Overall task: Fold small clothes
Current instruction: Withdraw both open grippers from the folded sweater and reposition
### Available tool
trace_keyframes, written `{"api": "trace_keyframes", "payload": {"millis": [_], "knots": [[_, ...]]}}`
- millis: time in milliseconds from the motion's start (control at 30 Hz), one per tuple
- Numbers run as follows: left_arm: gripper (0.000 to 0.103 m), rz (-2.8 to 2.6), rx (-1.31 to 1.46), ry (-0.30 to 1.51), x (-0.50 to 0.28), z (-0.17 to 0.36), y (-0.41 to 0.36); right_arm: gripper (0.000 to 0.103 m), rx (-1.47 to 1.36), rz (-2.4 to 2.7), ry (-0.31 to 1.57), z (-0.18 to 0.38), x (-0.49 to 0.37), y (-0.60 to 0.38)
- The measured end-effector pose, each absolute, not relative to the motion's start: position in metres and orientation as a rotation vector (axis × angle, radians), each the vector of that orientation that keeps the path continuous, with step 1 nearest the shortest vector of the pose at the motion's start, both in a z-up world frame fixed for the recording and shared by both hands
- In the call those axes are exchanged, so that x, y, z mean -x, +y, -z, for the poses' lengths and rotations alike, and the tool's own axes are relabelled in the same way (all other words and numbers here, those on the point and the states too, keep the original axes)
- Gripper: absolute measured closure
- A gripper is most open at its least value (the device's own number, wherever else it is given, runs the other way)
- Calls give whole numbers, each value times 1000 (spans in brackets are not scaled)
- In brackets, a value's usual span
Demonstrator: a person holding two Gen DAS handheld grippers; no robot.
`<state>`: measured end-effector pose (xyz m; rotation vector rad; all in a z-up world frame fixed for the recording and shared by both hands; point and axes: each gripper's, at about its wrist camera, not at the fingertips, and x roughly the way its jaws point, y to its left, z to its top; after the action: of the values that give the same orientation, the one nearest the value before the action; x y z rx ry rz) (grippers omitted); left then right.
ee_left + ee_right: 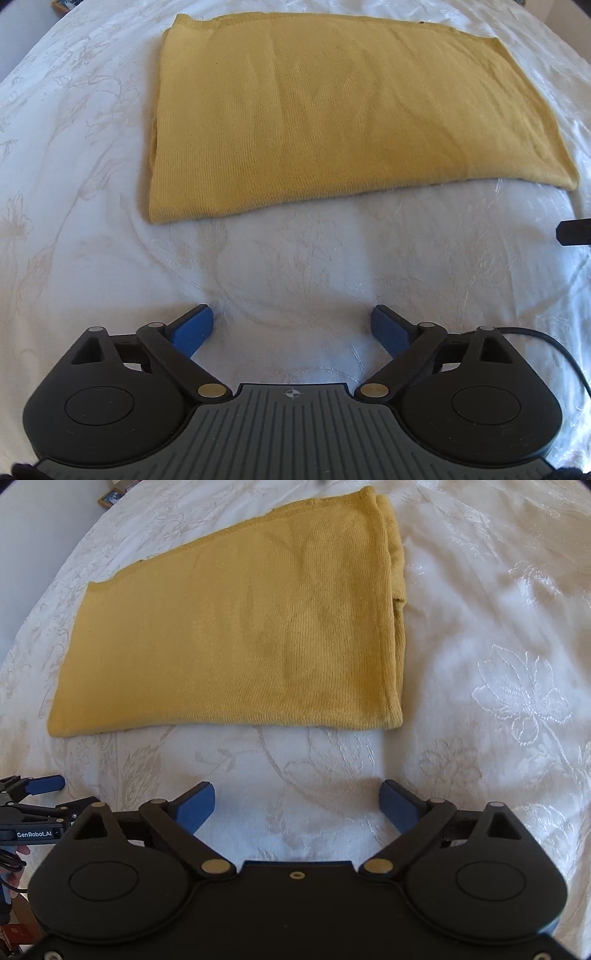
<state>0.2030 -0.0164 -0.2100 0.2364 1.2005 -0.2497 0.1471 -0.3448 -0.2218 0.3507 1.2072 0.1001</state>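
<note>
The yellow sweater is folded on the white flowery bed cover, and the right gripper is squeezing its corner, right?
Not quite. The right gripper is open and holds nothing; the right wrist view shows its blue fingers apart over the white flowery bed cover, short of the yellow sweater. The sweater does lie folded there.

Each camera sits just behind its own claw and looks forward and down along the two fingers at the bed point(92, 155). The left wrist view has the left claw point(291, 325) at its lower edge, the right wrist view the right claw point(297, 803). Both views are rather near to the surface. They share the folded yellow garment point(332, 118) and the white patterned cover around it. The left view sees it from the left side, the right view from the right side, and the left claw also shows at the left edge of the right view.
</note>
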Motion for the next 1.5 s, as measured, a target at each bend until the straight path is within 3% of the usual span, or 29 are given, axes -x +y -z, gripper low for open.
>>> {"api": "trace_keyframes", "payload": {"millis": [333, 633, 733, 800, 933, 1133, 1500], "knots": [[0, 212, -169, 1229, -183, 217, -8, 1, -317, -64, 1187, 224, -114, -333], [1, 210, -218, 1323, -170, 217, -26, 0, -151, -109, 1360, 230, -111, -314], [3, 221, -251, 1353, -174, 212, -31, 0, -127, -126, 1417, 230, -119, -308], [18, 231, -257, 1371, -178, 205, -36, 0, -153, -126, 1447, 231, -130, -307], [20, 262, -215, 1344, -193, 177, -47, 1, -296, -104, 1491, 222, -146, -324], [20, 245, -187, 1215, -231, 139, -61, 1, -516, -24, 1387, 197, -149, -364], [20, 172, -82, 1192, -336, 120, -81, 1, -568, 4, 1130, 169, -180, -401]]}}
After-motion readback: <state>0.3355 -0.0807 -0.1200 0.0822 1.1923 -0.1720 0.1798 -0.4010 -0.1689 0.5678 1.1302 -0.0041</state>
